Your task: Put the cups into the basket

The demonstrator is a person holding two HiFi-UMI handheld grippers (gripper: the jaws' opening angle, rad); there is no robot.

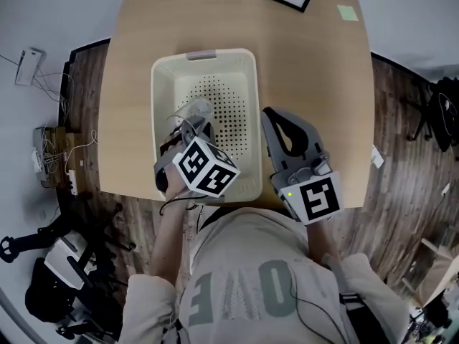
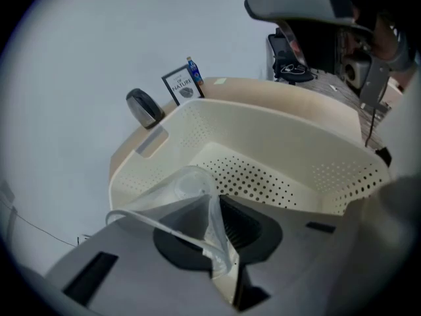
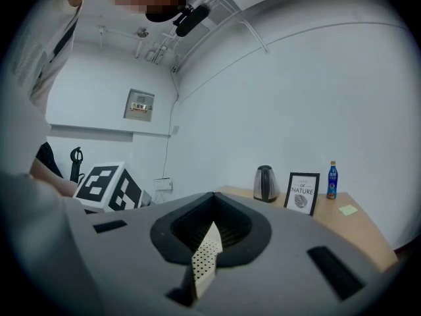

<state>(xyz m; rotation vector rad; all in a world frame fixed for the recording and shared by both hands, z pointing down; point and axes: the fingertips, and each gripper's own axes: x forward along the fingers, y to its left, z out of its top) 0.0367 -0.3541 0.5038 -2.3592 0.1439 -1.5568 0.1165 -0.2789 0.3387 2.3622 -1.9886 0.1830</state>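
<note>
Gripping a squashed clear cup [image 2: 187, 188], unclear overhead, left tool [image 2: 220, 245] hovers above basket [image 2: 283, 133]

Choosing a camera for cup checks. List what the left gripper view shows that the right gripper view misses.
Only left gripper view: the clear cup squashed in the left gripper's jaws, above the basket's dotted floor. Only right gripper view: the left gripper's marker cube. Both: basket, only a sliver between the right gripper's jaws; kettle, framed print, blue bottle.

Cream perforated basket [image 1: 162, 99] – upright, clear plastic cup [image 2: 185, 199] w/ squashed rim, tilted over its near end
</note>
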